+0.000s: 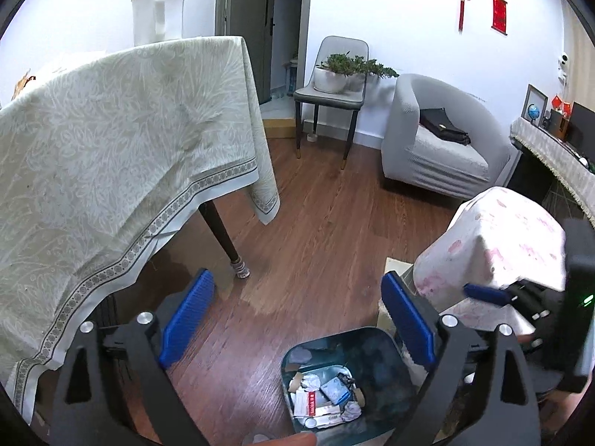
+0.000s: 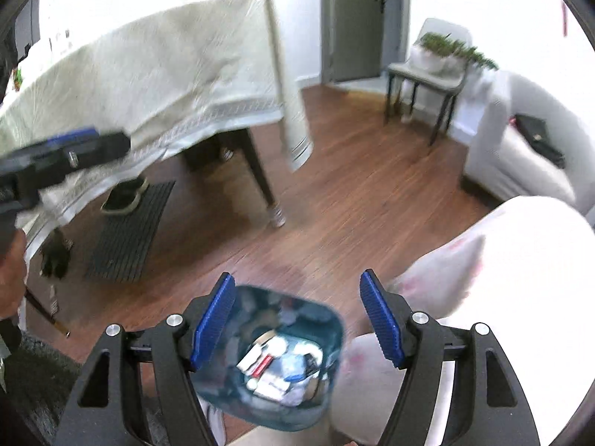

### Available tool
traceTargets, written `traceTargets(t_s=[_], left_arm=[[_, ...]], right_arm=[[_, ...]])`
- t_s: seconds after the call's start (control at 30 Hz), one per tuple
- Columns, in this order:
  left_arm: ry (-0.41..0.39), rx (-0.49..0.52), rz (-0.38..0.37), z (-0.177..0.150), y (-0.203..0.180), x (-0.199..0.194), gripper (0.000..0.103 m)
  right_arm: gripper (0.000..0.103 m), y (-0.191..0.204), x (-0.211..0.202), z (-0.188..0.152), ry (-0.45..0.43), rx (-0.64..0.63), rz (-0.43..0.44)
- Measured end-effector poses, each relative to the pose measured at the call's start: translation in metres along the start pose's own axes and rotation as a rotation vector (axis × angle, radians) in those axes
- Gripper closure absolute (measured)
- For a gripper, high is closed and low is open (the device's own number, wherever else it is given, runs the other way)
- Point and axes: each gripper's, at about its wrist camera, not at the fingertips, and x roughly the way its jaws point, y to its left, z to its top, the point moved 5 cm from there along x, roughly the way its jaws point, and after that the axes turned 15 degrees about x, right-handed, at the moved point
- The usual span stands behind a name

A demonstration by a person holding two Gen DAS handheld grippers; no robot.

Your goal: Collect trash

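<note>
A teal trash bin (image 1: 375, 349) stands on the wood floor, holding several bits of paper, wrappers and small boxes (image 1: 323, 397). My left gripper (image 1: 297, 319) is open and empty, hovering above and just left of the bin. In the right wrist view the same bin (image 2: 327, 319) lies below my right gripper (image 2: 297, 316), which is open and empty, its blue pads (image 2: 214, 321) spread over the bin's mouth. The right gripper also shows at the right edge of the left wrist view (image 1: 487, 295). The left gripper shows blurred at the left in the right wrist view (image 2: 67, 152).
A table with a pale green cloth (image 1: 111, 141) overhangs at left, its dark leg (image 1: 223, 234) near the bin. A seat under a white and pink cover (image 1: 494, 245) crowds the right. Grey armchair (image 1: 438, 148), chair with plant (image 1: 334, 89), floor mat with shoe (image 2: 130, 223).
</note>
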Motion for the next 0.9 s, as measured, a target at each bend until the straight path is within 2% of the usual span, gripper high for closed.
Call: traceTargets(t_s=[0.13,0.4,0.47,0.67,0.9], left_arm=[[-0.033,0.003,0.003,0.009,-0.009,-0.005,0.007],[-0.064,0.013,-0.022,0.02,-0.042,-0.014,0.004],[-0.068,0.028,-0.022,0.02,-0.055,-0.017,0.004],[-0.101,0.057,0.007,0.017,-0.081,-0.029,0.003],[-0.137,0.034,-0.012,-0.007,-0.091,-0.056,0.003]], right_arm=[[0.024,-0.038,-0.033,0.009,-0.071,0.065,-0.058],[0.013,-0.119,-0.097,-0.007,-0.181,0.23,-0.158],[0.007,-0.134,-0.113,-0.013,-0.214,0.27,-0.184],[0.004,-0.175,-0.159,-0.035,-0.281,0.36,-0.253],[0.004,-0.202,-0.22,-0.082,-0.338,0.42,-0.356]])
